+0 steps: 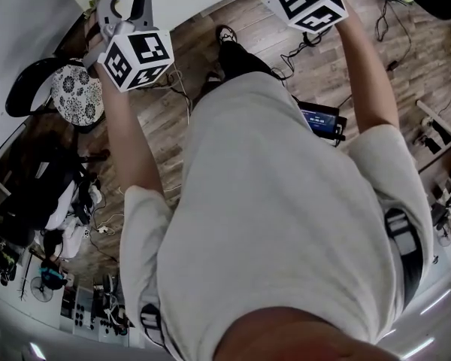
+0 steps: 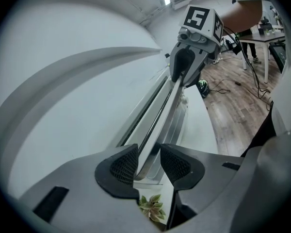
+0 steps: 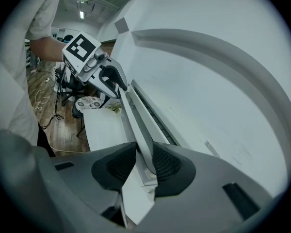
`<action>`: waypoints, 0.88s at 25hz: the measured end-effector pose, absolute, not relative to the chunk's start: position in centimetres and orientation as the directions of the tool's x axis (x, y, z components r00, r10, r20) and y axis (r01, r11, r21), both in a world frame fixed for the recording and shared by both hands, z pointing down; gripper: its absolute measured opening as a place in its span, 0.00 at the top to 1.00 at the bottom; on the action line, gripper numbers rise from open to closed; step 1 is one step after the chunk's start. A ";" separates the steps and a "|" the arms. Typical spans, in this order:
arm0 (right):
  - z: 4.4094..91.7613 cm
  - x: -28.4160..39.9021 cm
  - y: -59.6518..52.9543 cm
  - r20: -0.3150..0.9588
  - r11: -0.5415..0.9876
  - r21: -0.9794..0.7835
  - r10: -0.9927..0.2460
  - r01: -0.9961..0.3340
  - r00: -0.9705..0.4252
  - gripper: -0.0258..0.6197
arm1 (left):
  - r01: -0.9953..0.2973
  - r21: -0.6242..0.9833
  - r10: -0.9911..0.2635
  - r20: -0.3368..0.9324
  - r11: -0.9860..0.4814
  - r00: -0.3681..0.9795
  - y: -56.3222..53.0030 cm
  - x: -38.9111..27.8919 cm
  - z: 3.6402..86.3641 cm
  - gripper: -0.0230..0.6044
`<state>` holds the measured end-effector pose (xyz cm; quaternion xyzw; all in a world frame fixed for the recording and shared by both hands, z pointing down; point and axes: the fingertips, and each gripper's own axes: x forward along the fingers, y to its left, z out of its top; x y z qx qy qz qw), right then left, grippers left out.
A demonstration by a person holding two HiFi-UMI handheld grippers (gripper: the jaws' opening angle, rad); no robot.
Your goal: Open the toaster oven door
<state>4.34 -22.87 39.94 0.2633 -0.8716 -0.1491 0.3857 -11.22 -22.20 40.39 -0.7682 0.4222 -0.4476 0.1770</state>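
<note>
Black ribbed pads (image 2: 122, 165) of the left gripper (image 2: 148, 166) are pressed onto a pale handle bar (image 2: 161, 111), one pad on each face. The right gripper (image 3: 143, 163) pinches the same bar in the same way, near its opposite end. Each gripper view shows the other gripper seated at the bar's far end.

Just behind the bar lies a broad white door panel (image 2: 87, 106), with a dark seam between them. I take this panel for the toaster oven door. The body of the oven cannot be made out. Beyond are a white tabletop (image 2: 203, 125) and a wooden floor (image 2: 237, 106). The head view shows only both arms raised forward.

Assessment: the grip is made and the pull is not yet evident.

Recommendation:
- Draw both ends away from the panel together, at an equal rate, following the door's hinge arc.
- Keep the pads square to the bar.
- An uneven pull would likely twist the bar or let one pad slide along it.
</note>
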 end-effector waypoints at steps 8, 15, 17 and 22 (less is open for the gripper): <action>40.6 4.5 -21.8 0.594 0.804 0.461 -0.594 -0.375 -0.543 0.79 | -0.494 -0.624 -0.789 0.551 -0.605 0.271 -21.1 -11.1 40.9 0.73; 40.2 4.4 -21.4 0.591 0.791 0.474 -0.612 -0.388 -0.526 0.79 | -0.507 -0.598 -0.776 0.560 -0.621 0.290 -20.4 -11.0 41.3 0.74; 40.4 4.6 -21.2 0.593 0.792 0.469 -0.611 -0.391 -0.524 0.79 | -0.516 -0.579 -0.767 0.565 -0.631 0.304 -20.2 -10.9 41.3 0.74; 40.7 4.5 -20.5 0.599 0.791 0.468 -0.612 -0.394 -0.517 0.79 | -0.519 -0.571 -0.763 0.564 -0.636 0.315 -19.4 -11.0 41.5 0.75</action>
